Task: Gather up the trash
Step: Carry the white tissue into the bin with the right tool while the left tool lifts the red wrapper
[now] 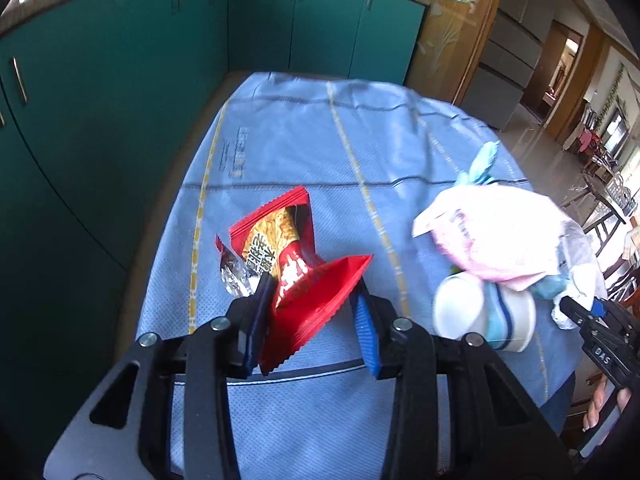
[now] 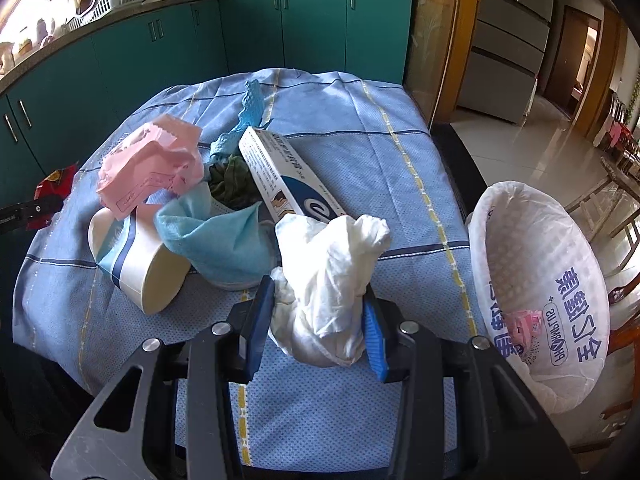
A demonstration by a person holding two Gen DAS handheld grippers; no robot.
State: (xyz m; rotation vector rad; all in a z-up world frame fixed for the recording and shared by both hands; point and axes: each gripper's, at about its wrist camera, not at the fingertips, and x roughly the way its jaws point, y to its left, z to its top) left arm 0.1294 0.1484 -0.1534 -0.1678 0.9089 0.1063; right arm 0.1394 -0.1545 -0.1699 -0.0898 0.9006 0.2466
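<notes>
now, as things stand:
left hand-held gripper (image 1: 312, 308): clamped on red snack wrapper (image 1: 296, 264), above the worktop (image 1: 288, 152)
right hand-held gripper (image 2: 320, 312): clamped on white crumpled tissue (image 2: 328, 280)
lined bin (image 2: 540, 300): to its right

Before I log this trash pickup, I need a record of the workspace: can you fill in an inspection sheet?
Surface: table under a blue checked cloth, wrinkled.
Job's things: red snack wrapper and crumpled white tissue in the grippers; bin with white liner at the table's right edge, a pink scrap inside.
Clutter: pink wrapper, tipped paper cup, light blue cloth, long carton, foil scrap.
Grippers: left gripper shut on the wrapper; right gripper shut on the tissue.
Cables: nothing seen.
Surroundings: teal cabinets, cookware on the counter, fridge.
</notes>
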